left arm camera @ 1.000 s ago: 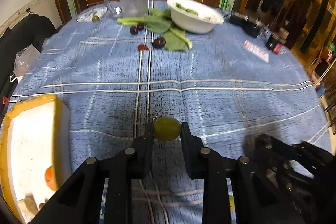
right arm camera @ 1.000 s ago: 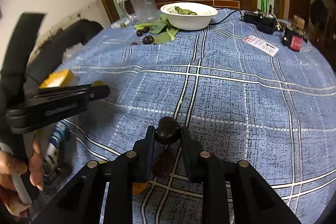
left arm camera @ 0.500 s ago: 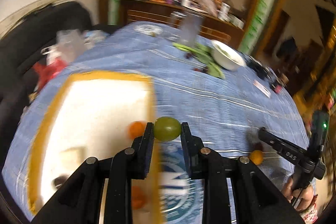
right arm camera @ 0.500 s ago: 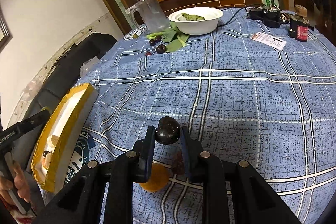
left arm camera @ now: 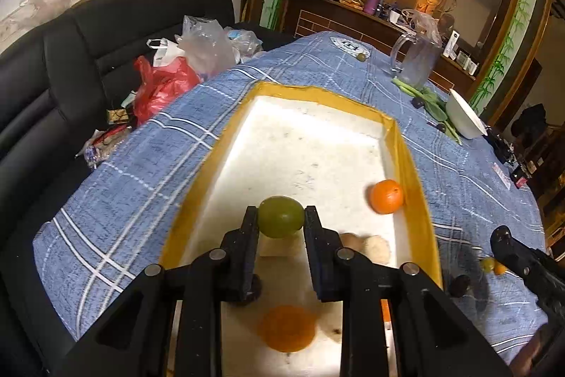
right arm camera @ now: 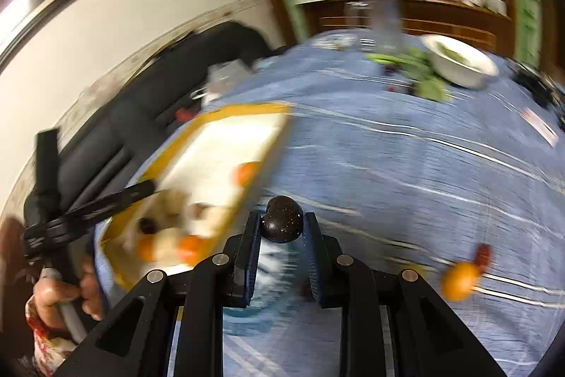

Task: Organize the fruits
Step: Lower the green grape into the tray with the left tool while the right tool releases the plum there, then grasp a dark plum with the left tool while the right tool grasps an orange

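My left gripper point(left arm camera: 280, 221) is shut on a green fruit point(left arm camera: 280, 216) and holds it above the near part of a white tray with a yellow rim point(left arm camera: 413, 165). Inside the tray lie an orange point(left arm camera: 386, 196), another orange point(left arm camera: 286, 327) and pale round fruits point(left arm camera: 378, 248). My right gripper point(right arm camera: 281, 228) is shut on a dark round fruit point(right arm camera: 282, 224), above the blue cloth just right of the tray point(right arm camera: 272, 143). The right wrist view is blurred. The left gripper point(right arm camera: 106, 200) shows there over the tray.
Loose fruits lie on the blue checked cloth point(left arm camera: 148, 172) right of the tray: a small orange point(right arm camera: 457, 280), a red one point(right arm camera: 482, 255), a dark one point(left arm camera: 459, 285). A white bowl point(left arm camera: 464, 117), greens and a clear jug point(left arm camera: 418, 60) stand far back. A black sofa point(left arm camera: 53, 59) holds bags at left.
My left gripper has carried the green fruit further over the tray. My right gripper has swung left toward the tray with the dark fruit.
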`<state>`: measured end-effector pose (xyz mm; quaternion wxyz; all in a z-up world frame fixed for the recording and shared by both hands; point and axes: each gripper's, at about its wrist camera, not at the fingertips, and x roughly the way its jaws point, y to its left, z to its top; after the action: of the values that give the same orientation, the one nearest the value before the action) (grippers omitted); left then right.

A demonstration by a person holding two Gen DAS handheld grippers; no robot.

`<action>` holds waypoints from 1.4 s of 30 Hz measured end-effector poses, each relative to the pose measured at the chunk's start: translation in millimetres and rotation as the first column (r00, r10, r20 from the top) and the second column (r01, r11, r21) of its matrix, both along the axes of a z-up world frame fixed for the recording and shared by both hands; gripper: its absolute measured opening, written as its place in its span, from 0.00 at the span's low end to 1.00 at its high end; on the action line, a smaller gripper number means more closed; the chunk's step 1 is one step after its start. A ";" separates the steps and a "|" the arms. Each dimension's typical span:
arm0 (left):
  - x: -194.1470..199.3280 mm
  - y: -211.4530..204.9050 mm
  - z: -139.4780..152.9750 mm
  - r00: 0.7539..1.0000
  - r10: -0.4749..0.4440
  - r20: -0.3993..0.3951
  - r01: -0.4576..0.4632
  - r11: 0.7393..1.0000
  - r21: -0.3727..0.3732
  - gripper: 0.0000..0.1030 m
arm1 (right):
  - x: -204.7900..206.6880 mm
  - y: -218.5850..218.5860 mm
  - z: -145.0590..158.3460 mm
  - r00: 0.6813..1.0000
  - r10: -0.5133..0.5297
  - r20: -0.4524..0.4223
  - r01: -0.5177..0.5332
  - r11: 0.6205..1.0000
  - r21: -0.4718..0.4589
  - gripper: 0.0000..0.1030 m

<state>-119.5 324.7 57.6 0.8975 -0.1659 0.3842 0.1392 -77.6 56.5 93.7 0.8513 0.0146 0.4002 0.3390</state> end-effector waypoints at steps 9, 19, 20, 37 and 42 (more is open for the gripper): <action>-17.6 22.1 5.0 0.999 0.030 0.036 -0.027 0.998 -0.061 0.38 | -42.0 99.8 -8.0 0.979 0.201 0.027 -0.198 0.977 -0.083 0.26; -35.2 26.4 25.0 0.993 0.062 0.102 -0.053 0.994 -0.094 0.69 | -57.7 130.4 -26.4 0.966 0.258 0.015 -0.254 0.960 -0.118 0.42; -35.9 26.0 26.5 0.993 0.062 0.105 -0.051 0.994 -0.099 0.70 | -59.4 129.6 -25.3 0.966 0.257 0.022 -0.253 0.961 -0.114 0.52; -33.5 -35.6 49.4 0.990 -0.067 0.120 0.072 0.997 -0.036 0.76 | -58.4 31.7 -3.2 0.993 0.092 0.075 -0.089 0.995 -0.039 0.63; -31.7 -52.8 53.3 0.989 -0.100 0.113 0.103 0.995 -0.018 0.76 | -50.0 -23.1 2.4 0.997 -0.020 0.081 0.023 0.999 -0.024 0.63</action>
<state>-151.2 271.9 110.9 0.9214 -0.1644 0.3430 0.0792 -127.6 33.4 96.1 0.8704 -0.0056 0.3697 0.3250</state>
